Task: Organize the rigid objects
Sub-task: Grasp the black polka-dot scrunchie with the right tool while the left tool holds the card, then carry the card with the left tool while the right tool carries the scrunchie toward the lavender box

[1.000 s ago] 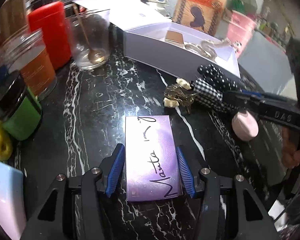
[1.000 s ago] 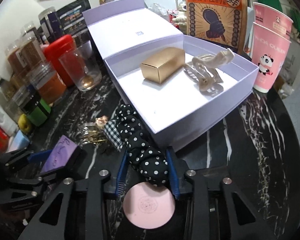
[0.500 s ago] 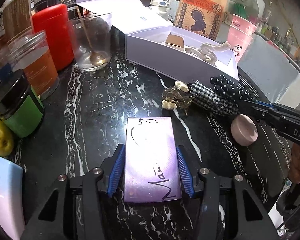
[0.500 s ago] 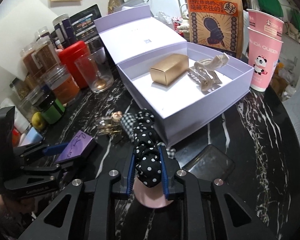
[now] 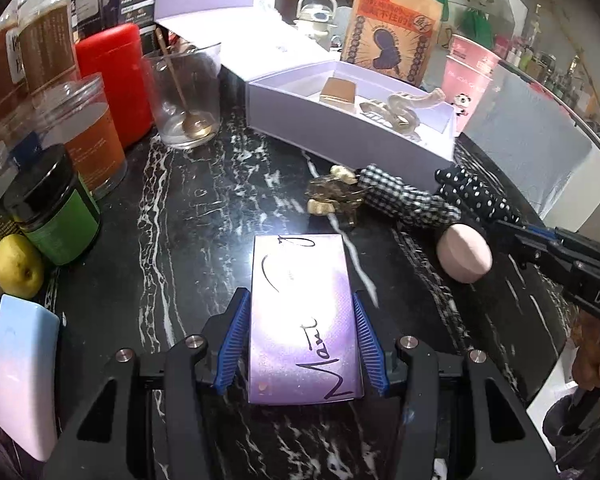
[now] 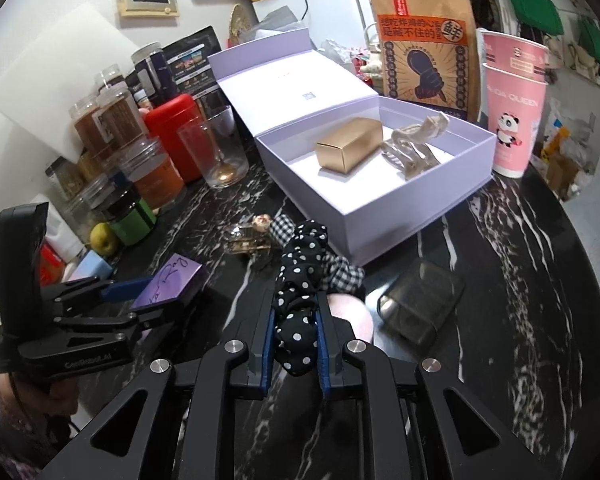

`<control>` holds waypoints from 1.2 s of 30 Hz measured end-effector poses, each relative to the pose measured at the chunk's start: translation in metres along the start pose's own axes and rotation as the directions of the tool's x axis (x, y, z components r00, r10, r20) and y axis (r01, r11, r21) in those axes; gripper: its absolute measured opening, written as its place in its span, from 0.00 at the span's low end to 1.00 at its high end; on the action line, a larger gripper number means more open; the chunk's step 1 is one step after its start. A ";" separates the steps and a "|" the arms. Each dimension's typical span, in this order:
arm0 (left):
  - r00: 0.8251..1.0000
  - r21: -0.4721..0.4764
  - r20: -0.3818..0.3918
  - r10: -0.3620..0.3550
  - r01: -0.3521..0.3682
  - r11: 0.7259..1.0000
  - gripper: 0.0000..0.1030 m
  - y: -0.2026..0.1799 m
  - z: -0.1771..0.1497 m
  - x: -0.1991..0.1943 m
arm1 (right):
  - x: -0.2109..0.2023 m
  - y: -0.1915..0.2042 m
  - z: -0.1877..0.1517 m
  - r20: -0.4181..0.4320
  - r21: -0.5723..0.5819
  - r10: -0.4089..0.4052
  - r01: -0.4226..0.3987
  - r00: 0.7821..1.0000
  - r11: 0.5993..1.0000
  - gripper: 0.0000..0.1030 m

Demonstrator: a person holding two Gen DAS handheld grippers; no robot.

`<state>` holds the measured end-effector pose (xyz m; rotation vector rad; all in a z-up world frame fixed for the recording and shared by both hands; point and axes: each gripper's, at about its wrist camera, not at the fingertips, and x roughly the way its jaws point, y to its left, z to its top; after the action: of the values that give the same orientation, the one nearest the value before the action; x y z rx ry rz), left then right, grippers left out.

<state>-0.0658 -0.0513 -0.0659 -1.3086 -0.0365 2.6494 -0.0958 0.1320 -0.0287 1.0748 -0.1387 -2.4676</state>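
The left hand-held gripper (image 5: pixel 302 344) is clamped on a purple card box (image 5: pixel 302 320) with black handwriting, held low over the black marble worktop (image 5: pixel 188 216). The right hand-held gripper (image 6: pixel 296 328) is closed on a black polka-dot scrunchie (image 6: pixel 298 292), with a gingham scrunchie (image 6: pixel 340 276) just beside it and a pink round compact (image 6: pixel 354 316) under its fingers. Beyond stands the open lilac gift box (image 6: pixel 400 216), which holds a gold box (image 6: pixel 348 148) and a clear hair claw (image 6: pixel 414 148).
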 end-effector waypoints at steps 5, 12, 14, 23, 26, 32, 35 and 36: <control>1.000 0.032 0.023 -0.002 0.001 0.999 0.49 -0.014 0.002 -0.013 | -0.015 -0.001 -0.011 0.010 0.027 0.007 -0.007 1.000 1.000 0.17; 0.999 0.081 0.044 -0.021 0.018 0.997 0.49 -0.035 0.011 -0.024 | -0.033 -0.004 -0.025 0.010 0.057 0.003 -0.004 1.000 0.998 0.17; 0.998 0.091 0.047 -0.030 0.026 0.995 0.49 -0.039 0.014 -0.026 | -0.037 -0.005 -0.027 0.012 0.068 0.004 -0.005 1.000 0.998 0.17; 0.996 0.125 0.058 -0.065 0.057 0.990 0.49 -0.057 0.024 -0.029 | -0.046 -0.010 -0.032 0.013 0.095 0.010 -0.011 1.000 0.995 0.17; 0.996 0.135 0.061 -0.072 0.063 0.989 0.49 -0.061 0.028 -0.030 | -0.048 -0.012 -0.029 0.019 0.097 0.007 -0.009 1.000 0.995 0.17; 0.993 0.157 0.074 -0.091 0.078 0.984 0.49 -0.066 0.036 -0.033 | -0.053 -0.009 -0.022 0.038 0.087 -0.004 0.001 0.999 0.996 0.17; 0.992 0.166 0.082 -0.099 0.084 0.983 0.49 -0.068 0.040 -0.037 | -0.055 -0.008 -0.018 0.046 0.089 0.000 -0.004 0.999 0.996 0.17; 0.991 0.167 0.086 -0.102 0.086 0.982 0.49 -0.068 0.042 -0.038 | -0.056 -0.007 -0.017 0.049 0.088 0.000 -0.004 0.999 0.996 0.17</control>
<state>-0.0656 0.0115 -0.0032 -1.1034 0.1008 2.5709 -0.0524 0.1642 -0.0042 1.0493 -0.2653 -2.5076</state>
